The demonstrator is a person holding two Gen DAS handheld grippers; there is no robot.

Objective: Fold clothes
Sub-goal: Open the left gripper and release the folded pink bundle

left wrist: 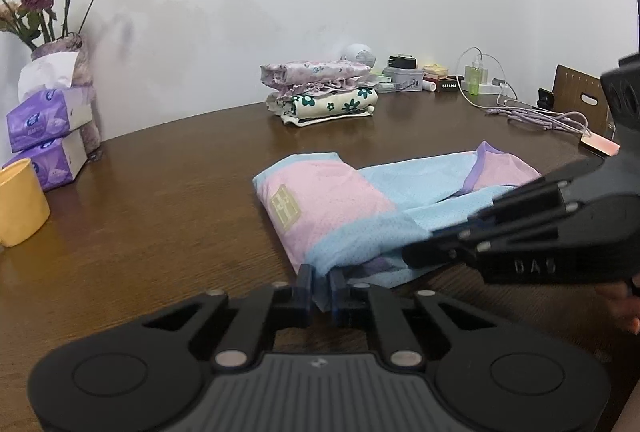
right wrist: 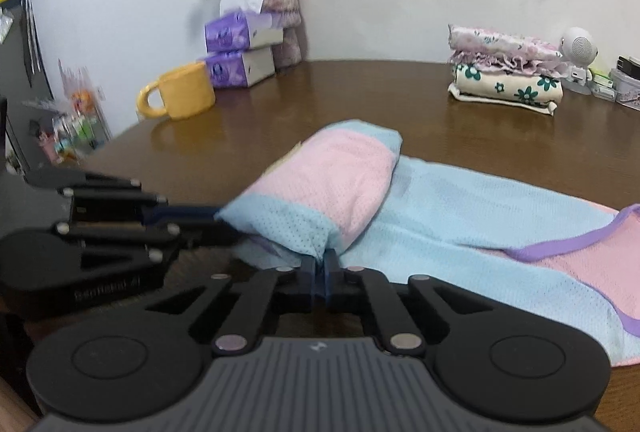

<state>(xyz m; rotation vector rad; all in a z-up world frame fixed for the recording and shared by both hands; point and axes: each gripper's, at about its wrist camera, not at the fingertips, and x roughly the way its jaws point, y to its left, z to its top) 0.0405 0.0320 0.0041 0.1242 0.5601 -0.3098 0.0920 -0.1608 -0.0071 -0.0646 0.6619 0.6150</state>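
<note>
Both the left hand-held gripper and right hand-held gripper pinch the pink-and-blue garment lying on the bench. Only the right view shows the yellow mug's handle. The left view alone shows cables and "DAS" embossed on the right gripper.

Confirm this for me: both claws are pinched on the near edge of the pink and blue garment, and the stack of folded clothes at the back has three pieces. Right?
Only the count is wrong. The folded stack holds two pieces, a floral purple one on a cream one with green flowers, as the right wrist view shows. The left claw and right claw do pinch the garment at its near edge.
</note>
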